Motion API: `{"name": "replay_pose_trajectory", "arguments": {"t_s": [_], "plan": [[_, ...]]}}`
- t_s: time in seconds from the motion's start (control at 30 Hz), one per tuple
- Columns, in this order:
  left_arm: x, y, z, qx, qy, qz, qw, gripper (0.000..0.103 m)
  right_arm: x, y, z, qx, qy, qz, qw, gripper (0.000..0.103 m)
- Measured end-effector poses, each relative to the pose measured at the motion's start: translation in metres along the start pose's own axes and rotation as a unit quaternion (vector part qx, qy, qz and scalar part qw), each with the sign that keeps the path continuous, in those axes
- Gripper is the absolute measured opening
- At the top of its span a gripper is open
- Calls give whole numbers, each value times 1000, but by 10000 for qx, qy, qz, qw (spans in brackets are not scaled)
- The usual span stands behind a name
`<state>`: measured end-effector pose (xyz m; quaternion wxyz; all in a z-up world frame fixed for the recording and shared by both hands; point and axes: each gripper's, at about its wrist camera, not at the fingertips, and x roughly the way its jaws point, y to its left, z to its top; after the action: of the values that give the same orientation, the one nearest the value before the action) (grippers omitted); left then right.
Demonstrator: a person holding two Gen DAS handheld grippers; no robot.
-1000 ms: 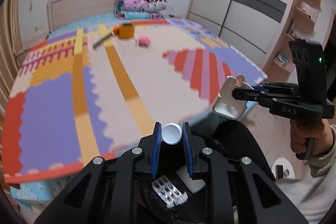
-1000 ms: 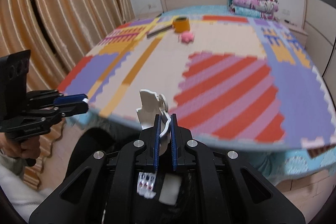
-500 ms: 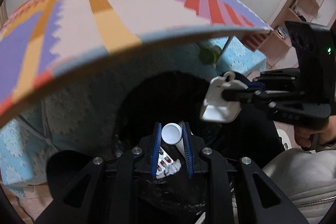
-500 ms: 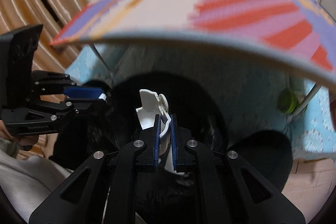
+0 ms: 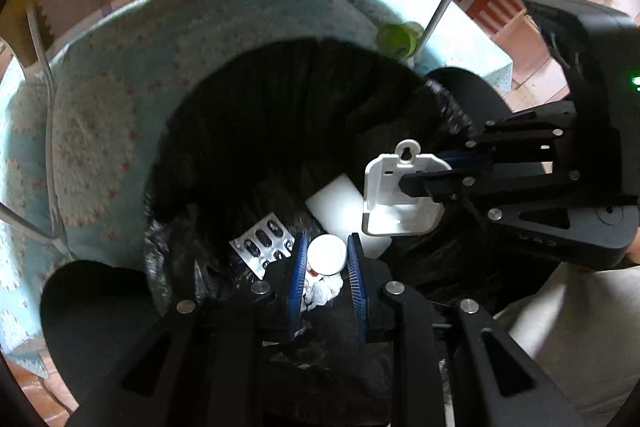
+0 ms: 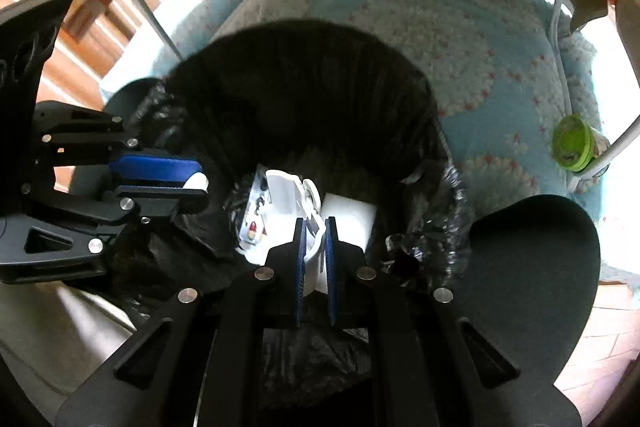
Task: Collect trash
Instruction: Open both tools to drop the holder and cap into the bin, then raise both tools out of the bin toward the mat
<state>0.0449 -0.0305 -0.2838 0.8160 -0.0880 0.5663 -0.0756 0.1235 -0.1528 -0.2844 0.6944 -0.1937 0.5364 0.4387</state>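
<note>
**Both pieces of trash held over the bin**

We grip a small white cap (image 5: 326, 254) in our left gripper (image 5: 326, 257) and a white plastic holder (image 5: 400, 197) in our right gripper (image 6: 315, 241), both clenched above the black bin bag (image 5: 280, 115). Inside lie a blister pack (image 5: 262, 241) and a white box (image 5: 340, 203). A green tub (image 6: 572, 143) sits nearby.

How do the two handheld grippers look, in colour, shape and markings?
Both the left gripper and the right gripper are matte black angular frames with round silver screws and blue pads lining the jaws. In the left wrist view, the right gripper's tall black housing shows a small green light.
</note>
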Motion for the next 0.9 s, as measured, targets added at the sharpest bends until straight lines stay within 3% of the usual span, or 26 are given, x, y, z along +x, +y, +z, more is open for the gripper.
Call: {"name": "replay_pose_trajectory", "arguments": {"t_s": [0.13,0.4,0.47,0.6,0.7,0.77,0.9], "plan": [[15,-1,-4,-35,241,-64,9997,20,4,-2,2,-11,43,-29,10000,10],[12,-2,-5,-78,255,-56,9996,20,8,-2,1,41,85,-71,9999,13],[11,-3,-4,-61,255,-79,9996,21,7,-1,1,24,60,-102,9999,29],[9,-3,-3,-74,218,-75,9997,21,3,-2,1,46,-30,-117,9999,31],[5,-2,-2,-123,178,-65,9997,32,0,-1,1,33,-85,-123,9999,31],[-1,-1,-1,-137,64,-53,9999,47,-4,-2,2,28,-149,-124,9998,31],[-13,-2,1,-107,-96,-87,9999,46,-12,-2,5,41,-249,-48,9997,31]]}}
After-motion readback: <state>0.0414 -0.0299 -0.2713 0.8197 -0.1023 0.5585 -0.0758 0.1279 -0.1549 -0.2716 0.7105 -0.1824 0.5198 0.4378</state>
